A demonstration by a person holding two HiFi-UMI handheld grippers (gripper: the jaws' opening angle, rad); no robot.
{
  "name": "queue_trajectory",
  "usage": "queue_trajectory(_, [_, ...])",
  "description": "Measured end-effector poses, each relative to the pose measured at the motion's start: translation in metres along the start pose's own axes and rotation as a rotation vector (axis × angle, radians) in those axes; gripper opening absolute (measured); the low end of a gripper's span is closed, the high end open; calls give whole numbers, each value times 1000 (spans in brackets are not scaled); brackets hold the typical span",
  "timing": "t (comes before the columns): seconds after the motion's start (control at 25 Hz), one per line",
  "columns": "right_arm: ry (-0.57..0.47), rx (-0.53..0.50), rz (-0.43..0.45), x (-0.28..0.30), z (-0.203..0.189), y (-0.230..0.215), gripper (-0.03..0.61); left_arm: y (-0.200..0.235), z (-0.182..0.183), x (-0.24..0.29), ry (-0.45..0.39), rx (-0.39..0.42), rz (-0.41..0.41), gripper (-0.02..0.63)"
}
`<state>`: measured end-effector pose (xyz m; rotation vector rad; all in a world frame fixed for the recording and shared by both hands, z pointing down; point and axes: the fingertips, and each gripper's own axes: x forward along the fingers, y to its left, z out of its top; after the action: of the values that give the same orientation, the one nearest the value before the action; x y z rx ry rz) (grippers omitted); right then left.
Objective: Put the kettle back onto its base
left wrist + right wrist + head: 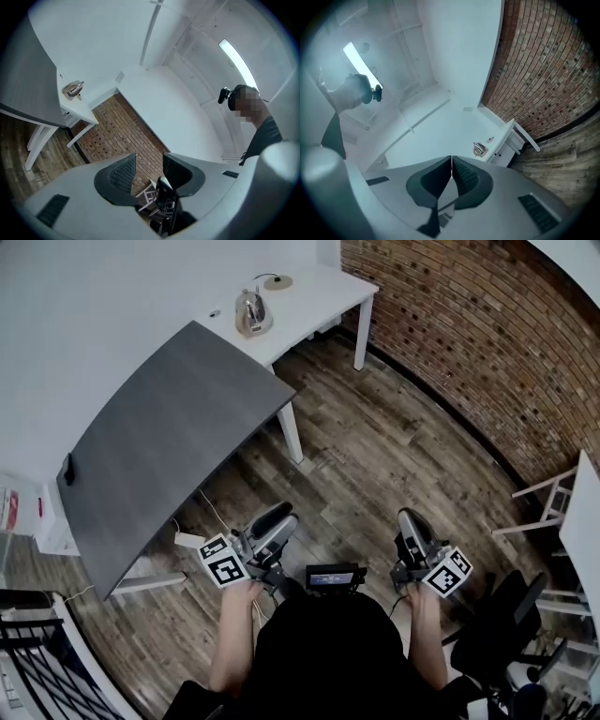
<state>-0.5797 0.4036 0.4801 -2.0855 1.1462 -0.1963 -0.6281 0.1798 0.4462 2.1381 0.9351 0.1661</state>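
- Your left gripper (pixel 278 519) sits low and close to your body, out over the wooden floor (pixel 375 446). In the left gripper view (pixel 149 161) the jaws stand a narrow gap apart, with nothing between them, just brick wall showing through.
- Your right gripper (pixel 411 521) is held level with it on the other side. Its own view (pixel 451 161) shows the jaws pressed together, pad to pad, empty.
- The kettle (pixel 253 313) is way over on the white table (pixel 323 292) at the far end of the room, well apart from both grippers. It's shiny and upright, near that table's front edge.
- The round base (pixel 277 282) lies on the same table, just behind the kettle — the kettle isn't on it.
- Both gripper views catch the kettle too, tiny and far off (pixel 72 89) (pixel 478 149).
- A big grey table (pixel 169 456) runs along your left between you and the white one, butting up to it.
- The brick wall (pixel 469 334) curves along your right.
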Motion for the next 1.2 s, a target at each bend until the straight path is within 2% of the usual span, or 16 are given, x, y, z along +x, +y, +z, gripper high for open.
queue_trajectory(0.4, [4, -17, -32, -44, 16, -40, 17, -3, -25, 43, 47, 22, 27, 178])
queue_trajectory(0.56, [3, -15, -34, -46, 23, -52, 17, 6, -27, 56, 73, 23, 48, 178])
queue_trajectory(0.8, [-5, -19, -56, -42, 36, -71, 18, 15, -28, 85, 106, 11, 28, 178])
queue_trajectory(1.0, [14, -43, -80, -30, 44, -91, 18, 38, -26, 113, 108, -4, 7, 178])
queue_trajectory(1.2, [21, -77, -126, -2, 79, -121, 18, 76, 1, 163, 91, -40, -30, 178])
